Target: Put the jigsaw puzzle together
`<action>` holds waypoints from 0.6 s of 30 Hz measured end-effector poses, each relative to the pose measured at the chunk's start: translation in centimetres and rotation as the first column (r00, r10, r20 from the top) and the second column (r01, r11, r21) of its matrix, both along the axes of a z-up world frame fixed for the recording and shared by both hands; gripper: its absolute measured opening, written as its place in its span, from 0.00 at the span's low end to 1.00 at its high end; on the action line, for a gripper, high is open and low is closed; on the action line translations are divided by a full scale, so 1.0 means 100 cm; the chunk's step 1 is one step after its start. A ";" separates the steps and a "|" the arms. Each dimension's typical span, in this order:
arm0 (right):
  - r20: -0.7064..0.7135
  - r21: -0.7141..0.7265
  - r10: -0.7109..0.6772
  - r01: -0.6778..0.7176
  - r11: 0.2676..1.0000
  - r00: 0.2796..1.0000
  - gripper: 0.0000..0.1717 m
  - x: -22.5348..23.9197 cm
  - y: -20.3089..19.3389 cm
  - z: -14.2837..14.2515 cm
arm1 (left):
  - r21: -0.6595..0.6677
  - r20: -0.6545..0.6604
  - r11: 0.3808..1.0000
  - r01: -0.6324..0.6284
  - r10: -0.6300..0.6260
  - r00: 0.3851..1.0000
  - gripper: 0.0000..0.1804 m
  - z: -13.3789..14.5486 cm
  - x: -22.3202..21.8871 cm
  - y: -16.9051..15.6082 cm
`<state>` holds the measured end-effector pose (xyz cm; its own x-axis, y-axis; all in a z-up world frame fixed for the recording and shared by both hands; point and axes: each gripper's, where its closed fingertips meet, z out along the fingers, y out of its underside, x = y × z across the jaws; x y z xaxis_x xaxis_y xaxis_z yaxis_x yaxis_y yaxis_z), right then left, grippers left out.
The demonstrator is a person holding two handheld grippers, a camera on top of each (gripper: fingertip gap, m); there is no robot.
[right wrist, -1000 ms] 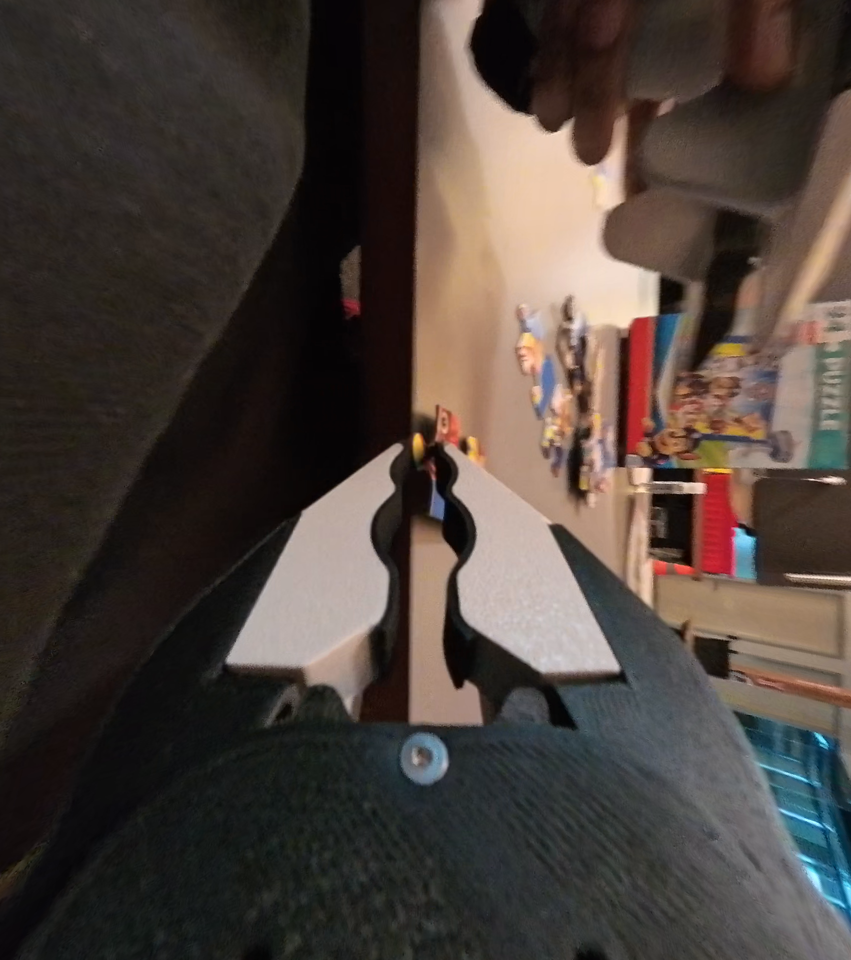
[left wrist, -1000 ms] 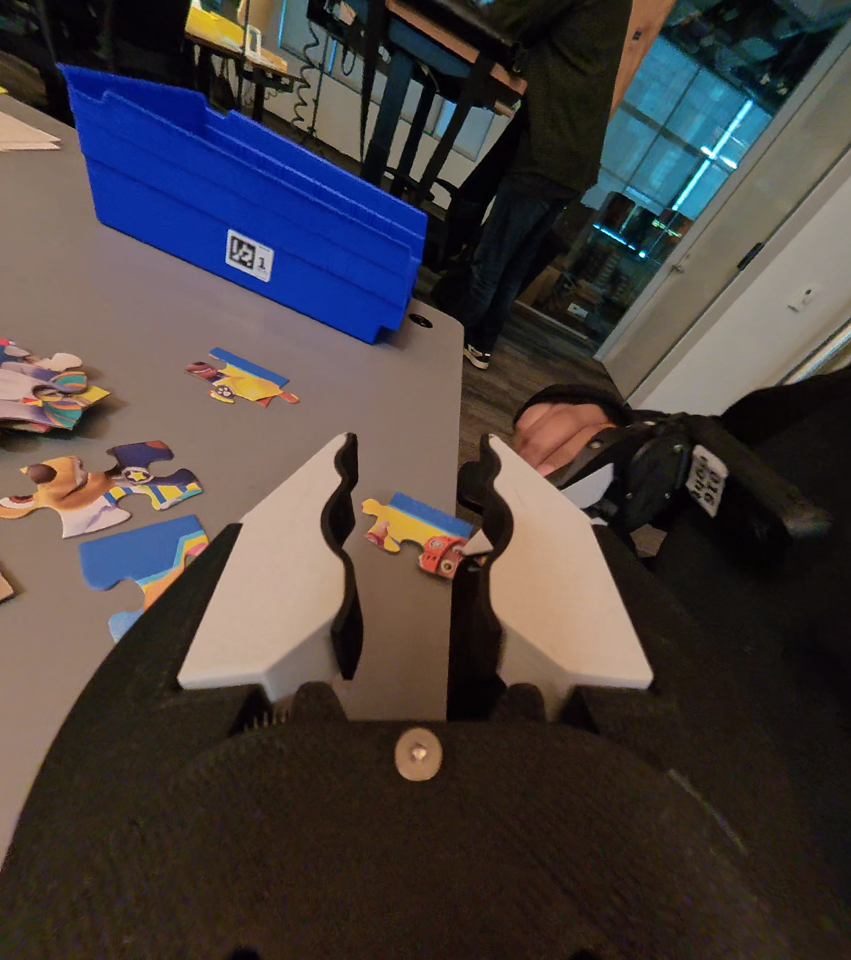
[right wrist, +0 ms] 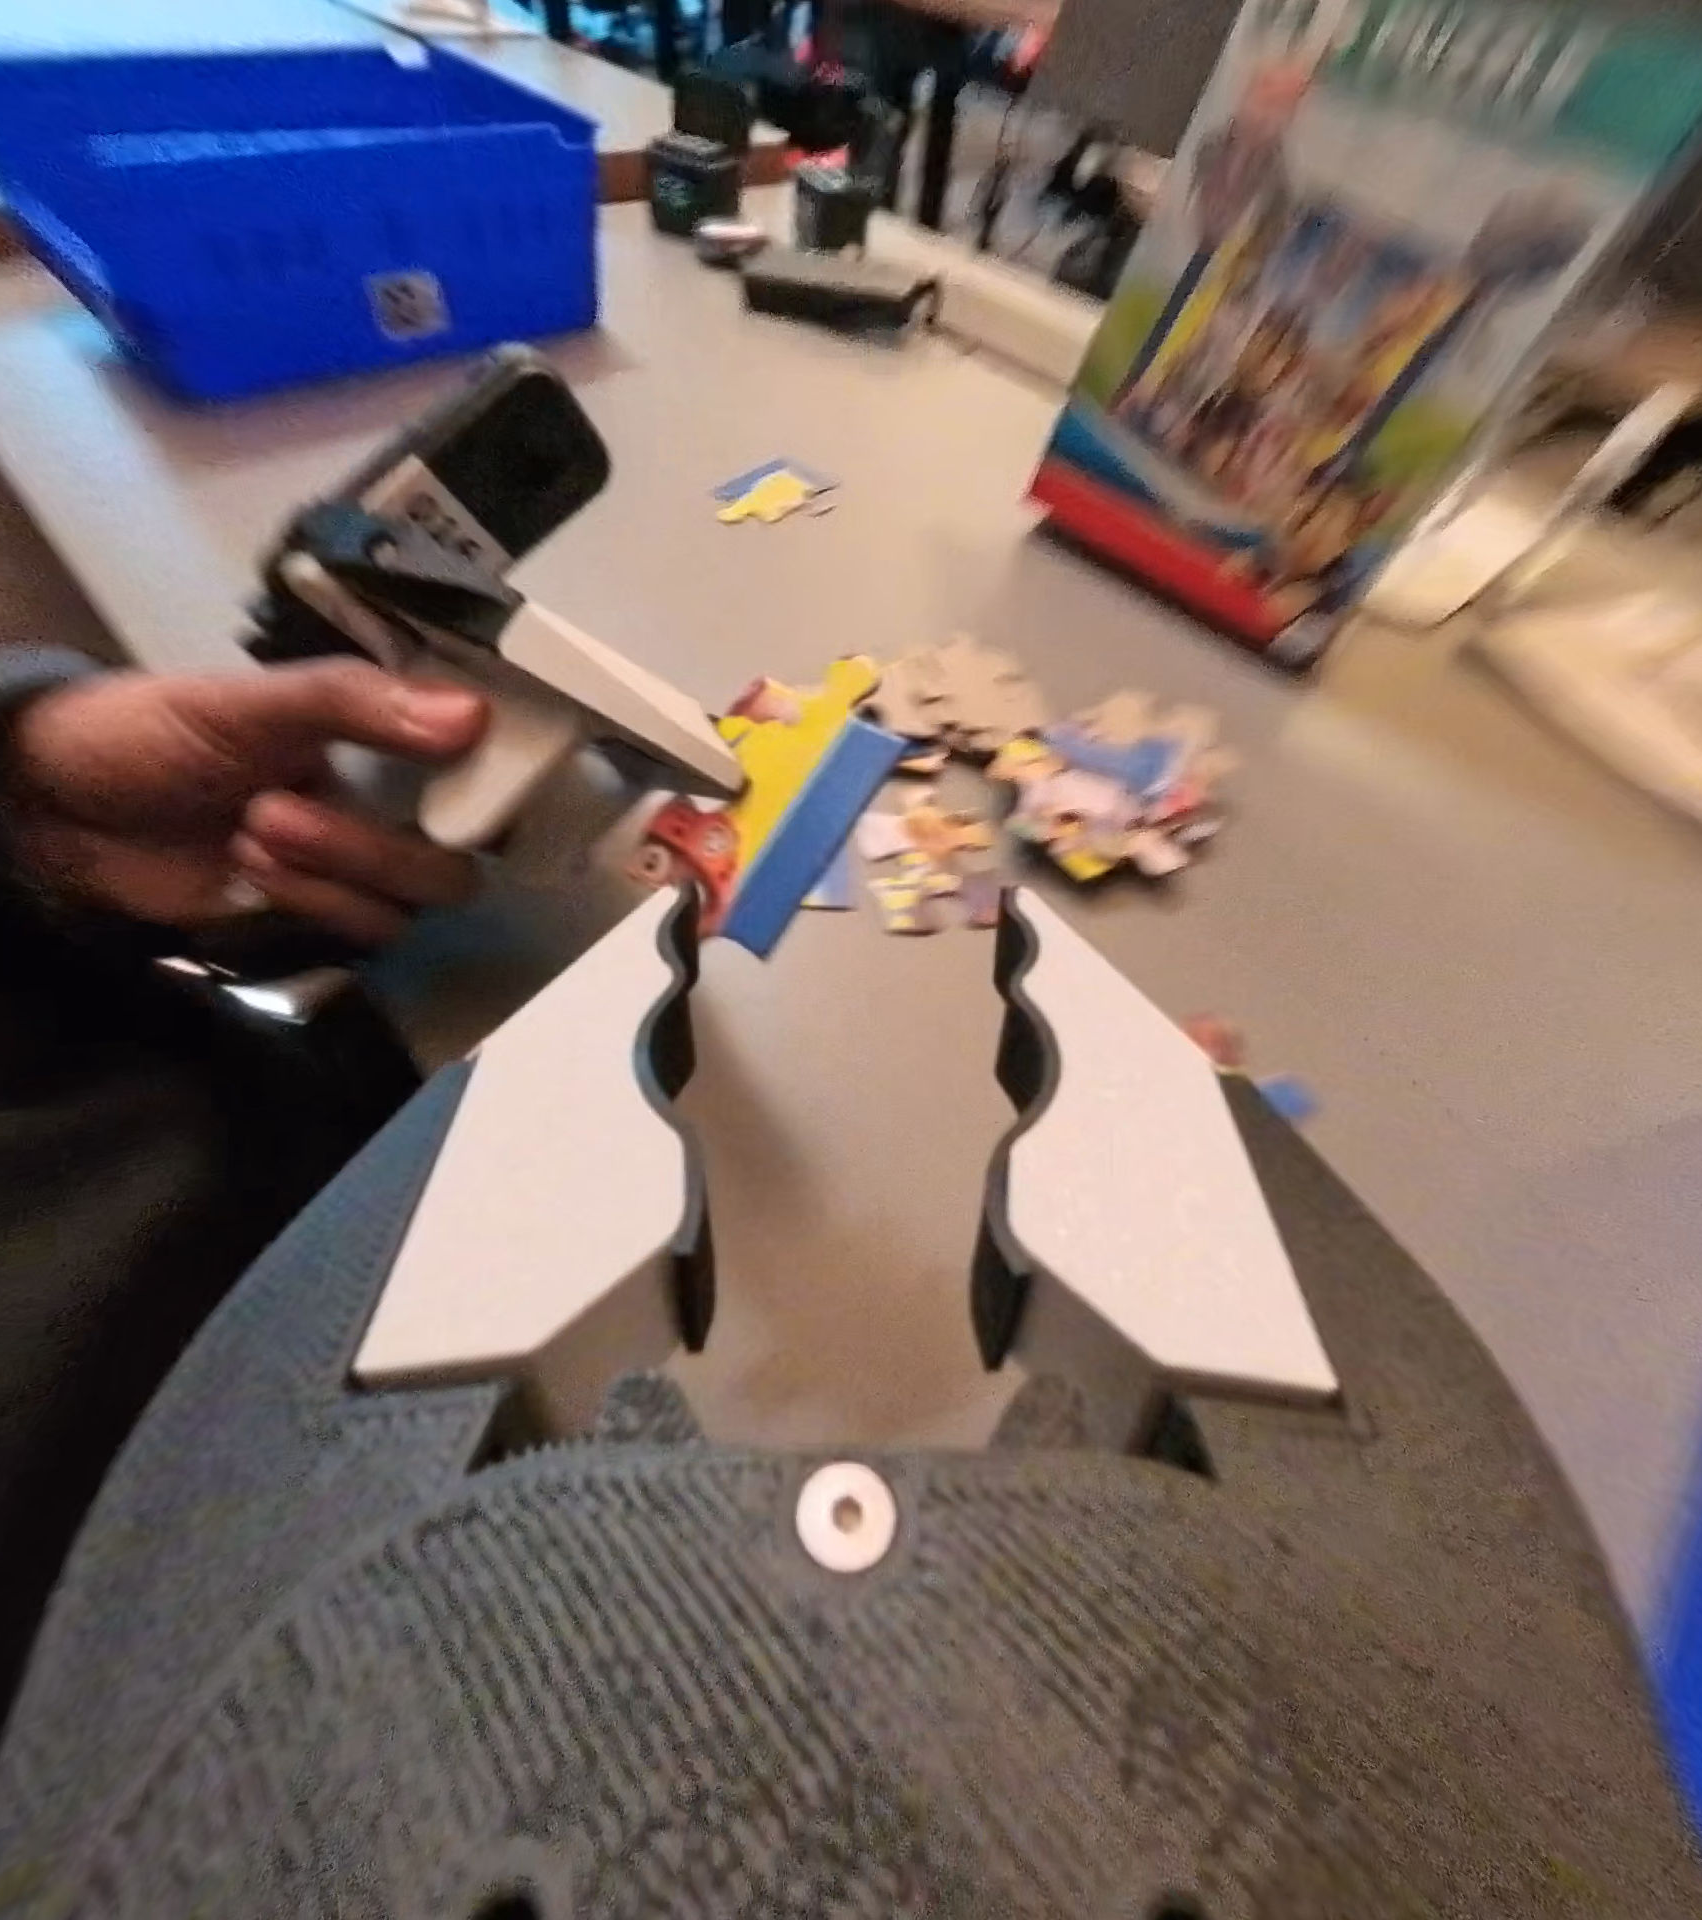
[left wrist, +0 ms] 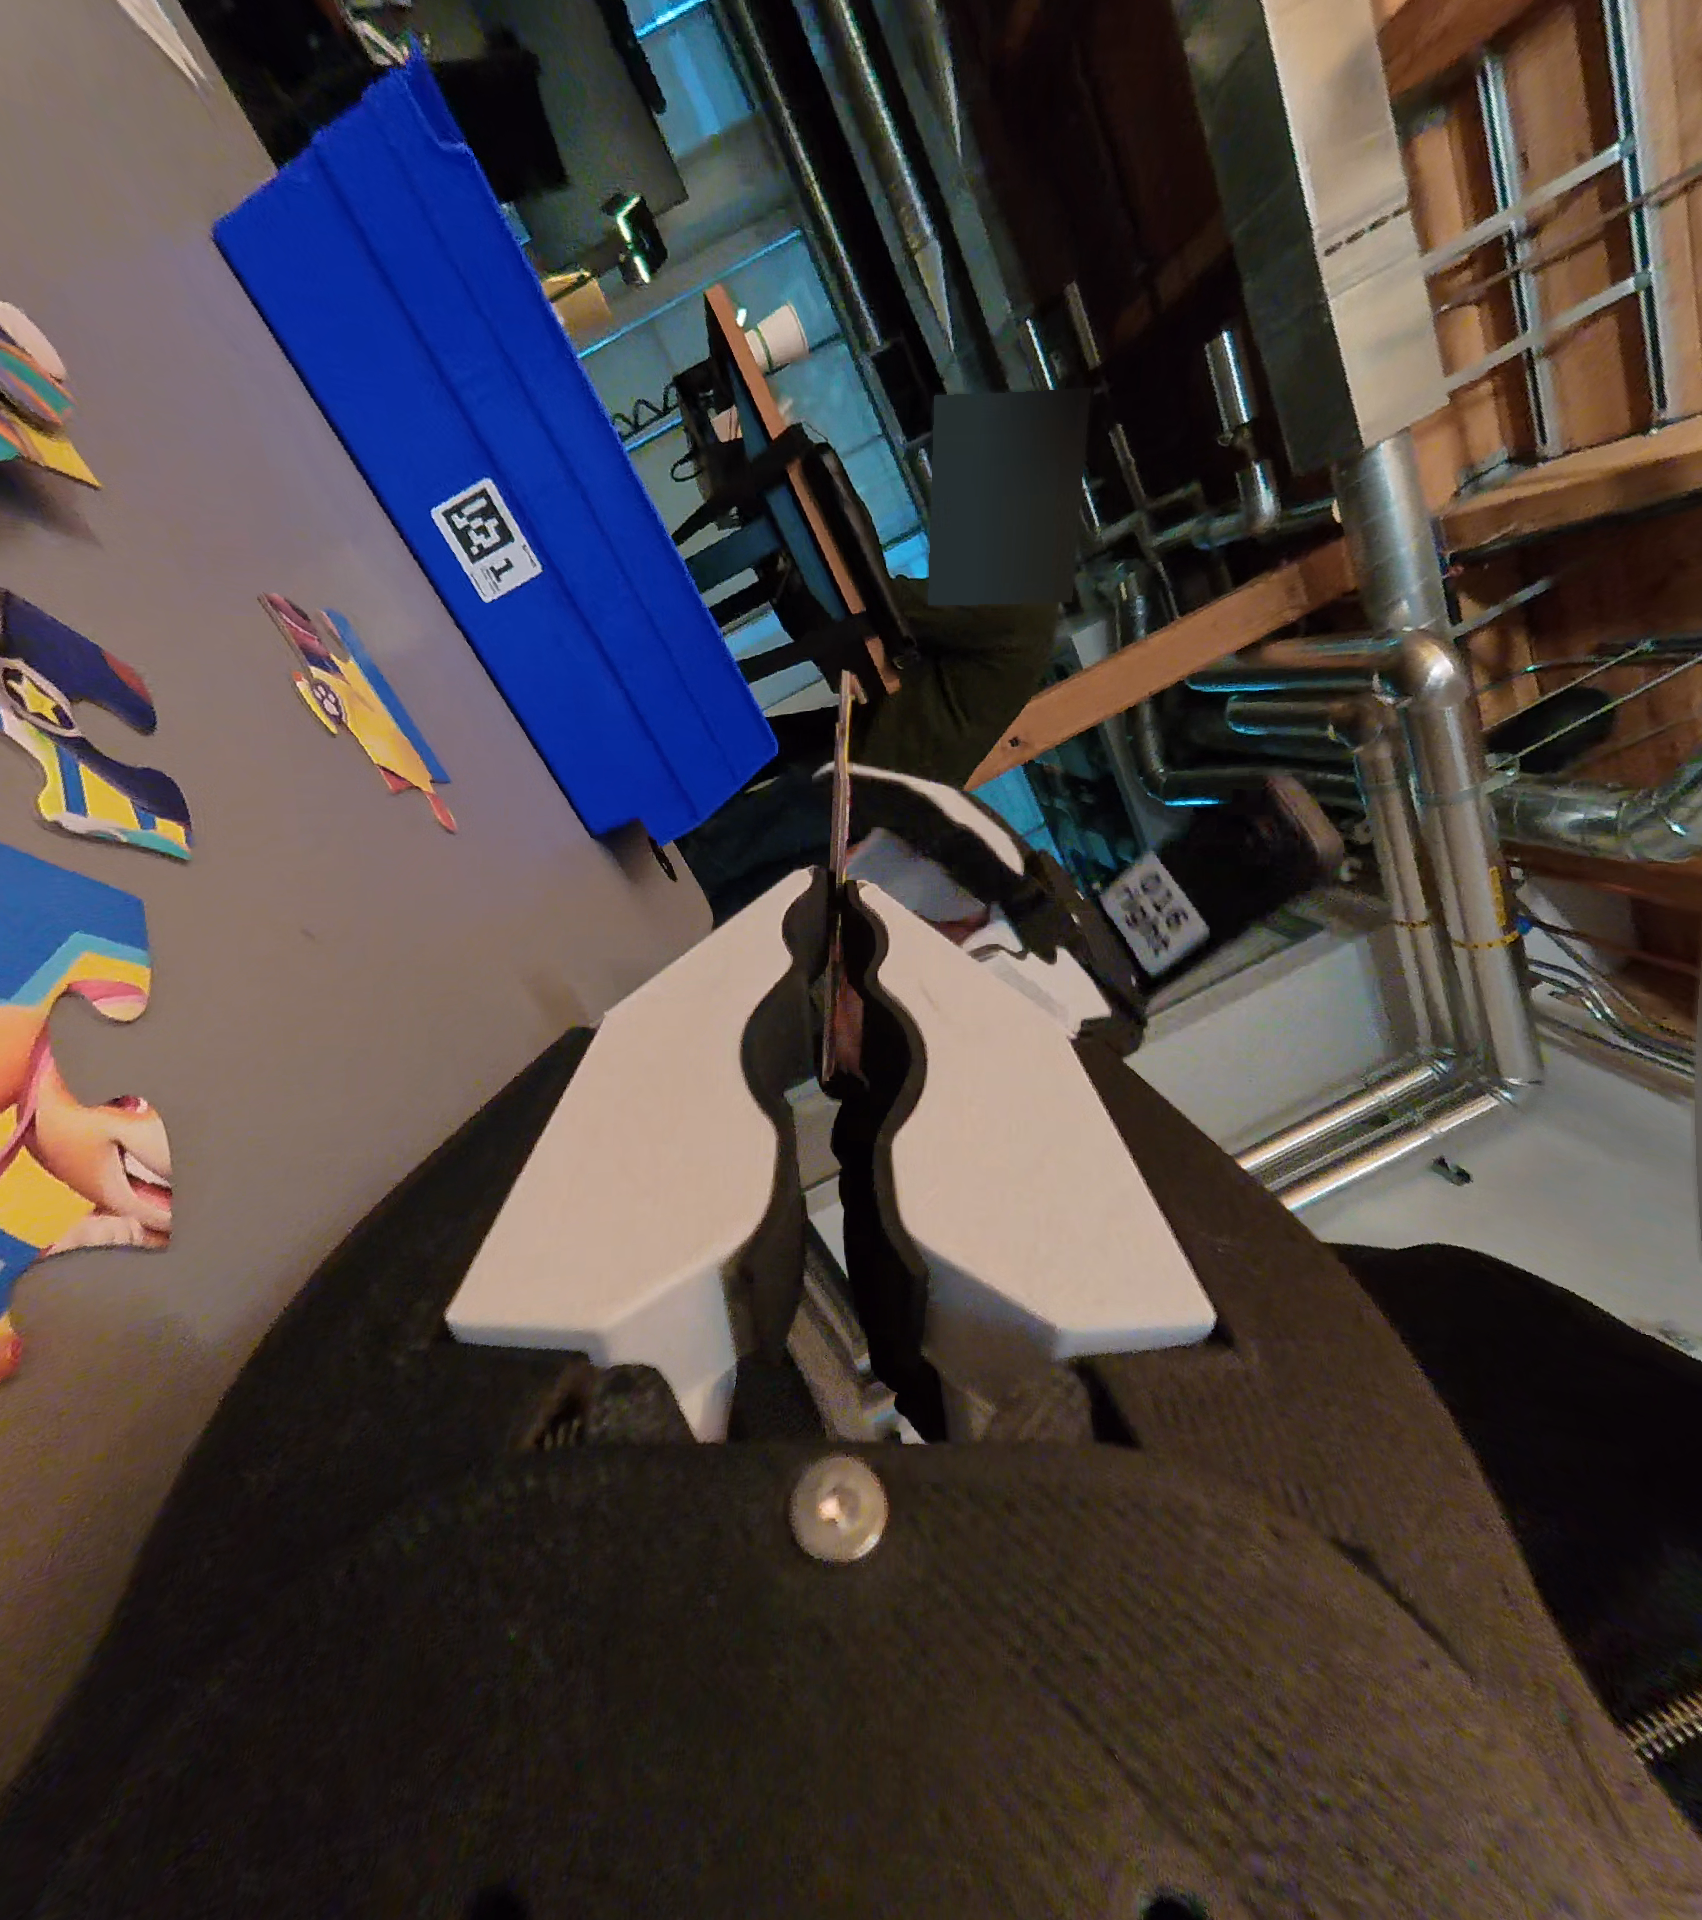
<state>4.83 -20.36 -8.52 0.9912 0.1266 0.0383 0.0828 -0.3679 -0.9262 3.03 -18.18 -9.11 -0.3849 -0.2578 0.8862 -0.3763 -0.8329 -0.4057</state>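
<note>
Puzzle piece (right wrist: 797,821) edge-on, clamped in left hand-held gripper (left wrist: 839,883), right hand-held gripper (right wrist: 842,914) wide, bare, blurred.

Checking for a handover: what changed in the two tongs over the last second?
The left tongs closed on the yellow-and-blue puzzle piece and lifted it off the grey table. The right tongs let it go and opened. Loose pieces and the blue bin stayed.

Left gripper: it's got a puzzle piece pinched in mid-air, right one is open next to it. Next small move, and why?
Probably lower the left gripper toward the grey table: its fingers are shut on the yellow-and-blue puzzle piece, held clear of the table. The right gripper is open and holds nothing.
</note>
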 end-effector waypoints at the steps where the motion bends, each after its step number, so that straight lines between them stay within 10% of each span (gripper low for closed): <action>1: -0.128 -0.028 0.026 -0.030 0.999 0.991 0.33 -0.006 0.004 -0.004 | 0.005 0.001 1.000 0.005 -0.005 1.000 0.00 0.000 0.000 -0.001; 9: -0.678 0.122 0.273 -0.262 0.957 0.682 0.00 -0.017 0.016 0.006 | 0.084 0.082 0.994 0.075 -0.082 0.993 0.10 0.009 -0.009 -0.016; 11: -0.702 0.137 0.222 -0.178 0.974 0.677 0.00 0.018 0.025 0.003 | 0.217 0.072 0.975 0.041 -0.058 0.996 0.23 0.003 -0.007 -0.020; 18: -0.519 -0.150 -0.271 0.225 0.963 0.811 0.00 0.160 0.059 -0.058 | 0.423 0.124 0.904 0.067 -0.130 0.984 0.24 0.021 -0.025 -0.051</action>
<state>20.82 -14.47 -14.35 0.8529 -0.1465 -0.5011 -0.5161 -0.3810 -0.7671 0.50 -23.28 -6.99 -0.5438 -0.5440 0.6391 -0.3578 -0.5385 -0.7629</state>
